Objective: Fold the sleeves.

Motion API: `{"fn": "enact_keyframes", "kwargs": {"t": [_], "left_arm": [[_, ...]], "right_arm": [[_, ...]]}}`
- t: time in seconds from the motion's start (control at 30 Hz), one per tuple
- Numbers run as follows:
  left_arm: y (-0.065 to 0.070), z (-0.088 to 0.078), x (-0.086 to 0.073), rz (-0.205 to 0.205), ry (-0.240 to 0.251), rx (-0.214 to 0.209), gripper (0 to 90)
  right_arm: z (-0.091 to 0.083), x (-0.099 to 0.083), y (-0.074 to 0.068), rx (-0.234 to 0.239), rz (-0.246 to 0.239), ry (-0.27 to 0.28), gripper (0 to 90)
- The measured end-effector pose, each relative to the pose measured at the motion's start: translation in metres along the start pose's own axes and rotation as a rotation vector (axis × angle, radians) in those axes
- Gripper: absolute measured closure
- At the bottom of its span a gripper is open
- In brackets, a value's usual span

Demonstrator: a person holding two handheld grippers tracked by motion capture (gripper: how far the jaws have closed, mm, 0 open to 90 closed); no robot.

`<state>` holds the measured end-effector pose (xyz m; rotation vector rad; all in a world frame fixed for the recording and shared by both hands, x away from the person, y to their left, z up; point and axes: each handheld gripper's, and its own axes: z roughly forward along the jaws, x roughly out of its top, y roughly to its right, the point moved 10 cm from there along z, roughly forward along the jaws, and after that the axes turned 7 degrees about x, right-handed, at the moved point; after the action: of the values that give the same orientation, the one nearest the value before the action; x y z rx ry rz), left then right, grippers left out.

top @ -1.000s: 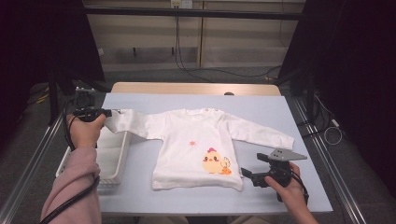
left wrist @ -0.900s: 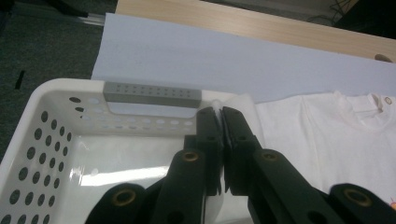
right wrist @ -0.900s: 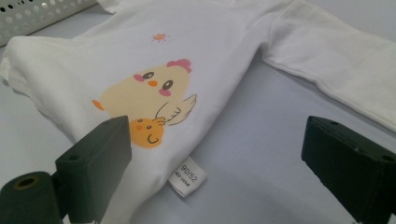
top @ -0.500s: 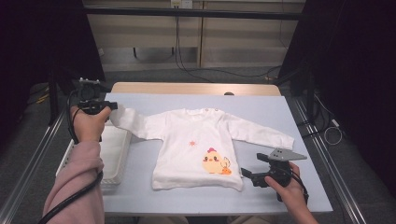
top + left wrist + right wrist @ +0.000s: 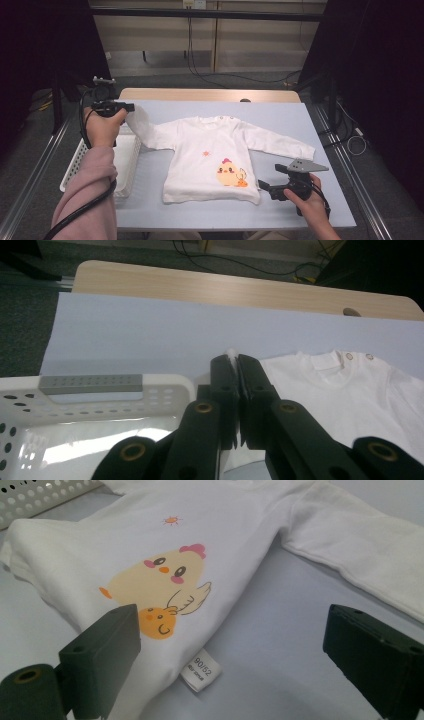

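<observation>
A white long-sleeved baby shirt (image 5: 200, 165) with a yellow chick print (image 5: 160, 585) lies front up on the light blue table cover (image 5: 280, 117). My left gripper (image 5: 129, 107) is shut on the cuff of the shirt's left-hand sleeve (image 5: 145, 131), held raised above the table's far left corner. In the left gripper view a bit of white cloth (image 5: 231, 352) shows between the tips of the left gripper (image 5: 235, 360). My right gripper (image 5: 262, 186) is open at the shirt's lower right hem corner. In the right gripper view the right gripper (image 5: 230, 645) has its jaws wide apart around the size label (image 5: 202, 669).
A white perforated basket (image 5: 82, 152) stands at the table's left edge, below my left hand. The other sleeve (image 5: 280, 143) lies stretched toward the right. A wooden tabletop strip (image 5: 210, 94) runs along the far edge, with dark floor and cables beyond.
My left hand has risen and moved toward the table's far side, pulling the gripped sleeve up and out. The right hand has stayed put.
</observation>
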<state>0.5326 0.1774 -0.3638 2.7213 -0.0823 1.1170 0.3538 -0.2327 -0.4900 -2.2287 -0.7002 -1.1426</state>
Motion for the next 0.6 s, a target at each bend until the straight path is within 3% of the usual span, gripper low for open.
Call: {"fn": "enact_keyframes", "kwargs": {"t": [0.3, 0.33, 0.37, 0.6], "left_arm": [[0.013, 0.003, 0.0, 0.003, -0.003, -0.036, 87.2], [0.012, 0.003, 0.0, 0.021, -0.006, -0.027, 87.2], [0.013, 0.004, 0.001, 0.003, 0.002, -0.022, 87.2], [0.026, 0.004, 0.003, 0.022, 0.003, -0.046, 87.2]], "right_arm": [[0.0, 0.001, 0.0, 0.005, 0.004, 0.006, 8.0], [0.0, 0.001, -0.001, 0.004, 0.006, 0.005, 8.0], [0.0, 0.0, 0.0, 0.002, 0.0, 0.003, 8.0], [0.0, 0.0, 0.0, 0.003, 0.003, 0.002, 8.0]]}}
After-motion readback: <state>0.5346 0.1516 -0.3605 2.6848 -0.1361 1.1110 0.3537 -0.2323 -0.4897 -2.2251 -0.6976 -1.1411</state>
